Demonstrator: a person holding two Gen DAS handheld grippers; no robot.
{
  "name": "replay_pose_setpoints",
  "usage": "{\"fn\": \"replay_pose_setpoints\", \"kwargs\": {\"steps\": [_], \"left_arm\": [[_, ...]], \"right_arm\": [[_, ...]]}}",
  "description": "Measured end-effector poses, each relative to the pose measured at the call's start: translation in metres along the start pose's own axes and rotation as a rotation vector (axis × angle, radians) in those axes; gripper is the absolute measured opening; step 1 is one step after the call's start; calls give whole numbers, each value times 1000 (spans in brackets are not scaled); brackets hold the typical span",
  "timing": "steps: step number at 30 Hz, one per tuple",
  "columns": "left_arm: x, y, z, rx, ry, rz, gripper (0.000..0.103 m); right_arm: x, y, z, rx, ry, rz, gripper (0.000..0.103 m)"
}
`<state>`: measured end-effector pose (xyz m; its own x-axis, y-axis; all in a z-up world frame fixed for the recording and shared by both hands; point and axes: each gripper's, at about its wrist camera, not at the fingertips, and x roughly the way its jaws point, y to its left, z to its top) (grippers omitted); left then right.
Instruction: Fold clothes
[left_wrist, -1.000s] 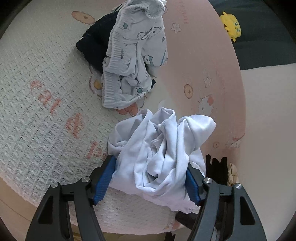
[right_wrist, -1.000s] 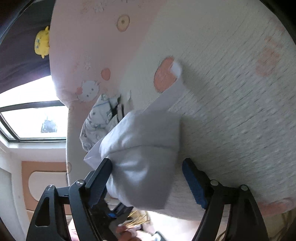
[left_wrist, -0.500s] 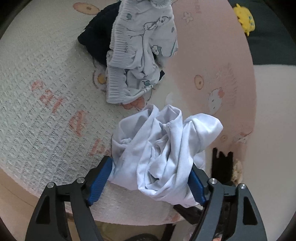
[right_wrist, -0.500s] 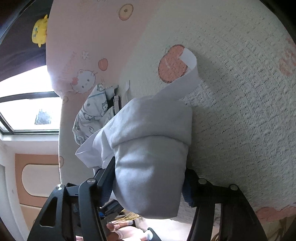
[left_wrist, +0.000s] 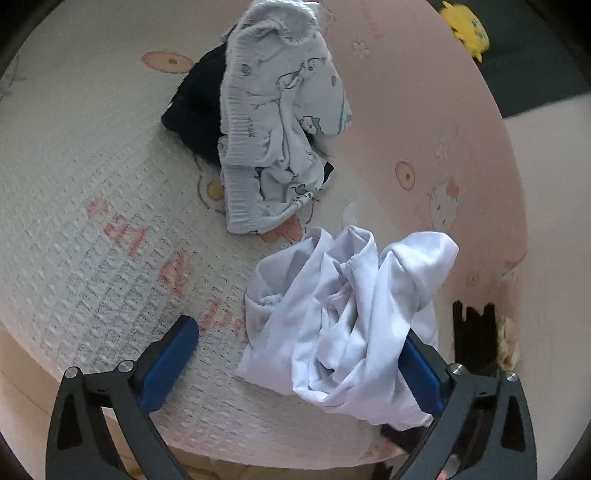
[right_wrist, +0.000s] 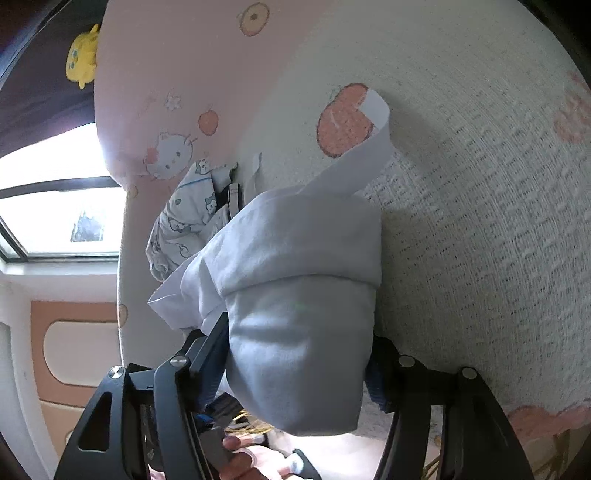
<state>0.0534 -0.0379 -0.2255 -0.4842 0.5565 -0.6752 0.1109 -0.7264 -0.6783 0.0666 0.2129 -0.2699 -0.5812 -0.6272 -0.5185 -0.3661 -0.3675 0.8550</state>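
A crumpled white garment (left_wrist: 351, 295) lies at the near edge of the textured cream blanket (left_wrist: 92, 203). My left gripper (left_wrist: 297, 330) straddles it with its jaws opening wide. The left pad (left_wrist: 173, 354) stands clear of the cloth, and the garment leans on the right pad (left_wrist: 421, 369). In the right wrist view the same pale garment (right_wrist: 295, 258) bulges between the fingers of my right gripper (right_wrist: 297, 332). That gripper pinches the bundle, its jaws easing slightly. A flat strip (right_wrist: 369, 147) of the garment trails over the blanket (right_wrist: 480, 184).
A printed pale-blue garment (left_wrist: 273, 129) lies over a dark one (left_wrist: 195, 110) farther back, the printed one (right_wrist: 181, 221) also beside the bundle. A yellow plush toy (left_wrist: 465, 29) sits beyond the pink cartoon sheet (left_wrist: 424, 110). A window (right_wrist: 55, 214) and a hand (right_wrist: 251, 458) show.
The left jaws spread wider and the left pad came off the white garment. The right jaws closed in from a wide stance onto the cloth bundle.
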Motion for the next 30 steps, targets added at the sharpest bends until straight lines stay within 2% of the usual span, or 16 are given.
{"fn": "replay_pose_setpoints", "kwargs": {"steps": [1,3,7,8,9,12,17,21,24,30], "left_arm": [[1,0,-1,-15,18,-29,102],[10,3,-4,-76,88,-132,101],[14,-3,-6,-53,55,-110,100],[14,-2,-6,-53,48,-108,95],[14,1,-5,-66,43,-114,83],[16,8,-1,-99,44,-147,68],[29,-10,-9,-47,32,-157,59],[37,-17,-8,-31,34,-208,57],[46,-43,-3,-10,36,-270,57],[41,-109,13,114,45,-348,57]], "right_arm": [[0,0,0,2,-3,2,63],[1,0,0,10,-3,4,64],[2,-3,3,42,2,24,65],[2,-4,3,49,3,30,65],[2,-5,4,57,3,36,65],[2,-5,5,49,-8,39,63],[-1,0,6,-6,-44,25,56],[-20,13,10,-99,-95,-7,54],[-38,28,15,-165,-132,-23,54],[-99,66,26,-275,-224,-27,54]]}}
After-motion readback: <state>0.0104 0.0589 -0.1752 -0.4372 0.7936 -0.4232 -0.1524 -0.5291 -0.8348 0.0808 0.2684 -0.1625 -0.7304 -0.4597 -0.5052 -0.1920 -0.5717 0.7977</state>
